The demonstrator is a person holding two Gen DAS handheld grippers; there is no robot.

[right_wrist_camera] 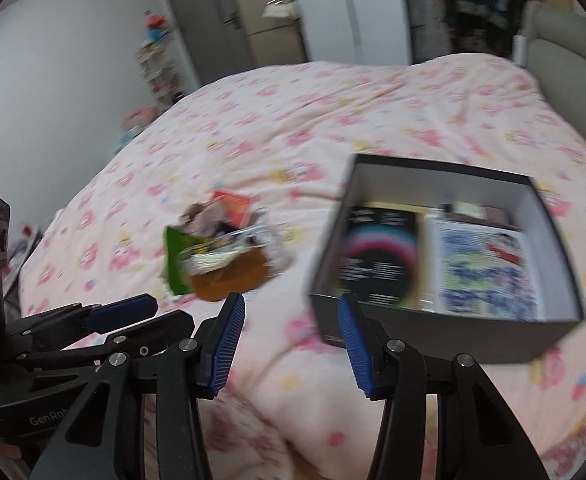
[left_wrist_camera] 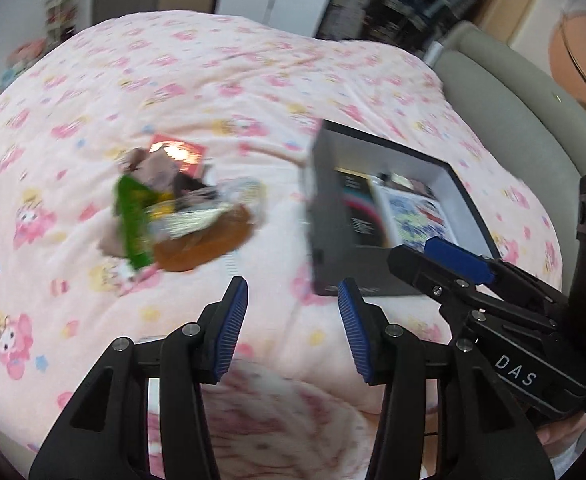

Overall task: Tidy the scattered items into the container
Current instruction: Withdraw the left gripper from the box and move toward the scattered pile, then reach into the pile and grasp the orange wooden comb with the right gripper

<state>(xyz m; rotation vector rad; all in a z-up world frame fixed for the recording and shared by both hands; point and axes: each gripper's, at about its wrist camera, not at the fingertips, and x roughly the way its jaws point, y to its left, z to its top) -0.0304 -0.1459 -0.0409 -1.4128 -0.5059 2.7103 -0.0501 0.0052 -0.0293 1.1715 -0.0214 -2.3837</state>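
A pile of scattered items lies on the pink bed: a green packet, a brown round piece, a red card and crumpled wrappers. It also shows in the right wrist view. A dark open box sits to the pile's right, holding a black booklet and a blue printed sheet. My left gripper is open and empty, low before the gap between pile and box. My right gripper is open and empty near the box's front left corner.
The pink patterned duvet covers the whole bed. A grey padded headboard runs along the right. Shelves, a grey door and a white wall stand beyond the bed. Both views are motion-blurred.
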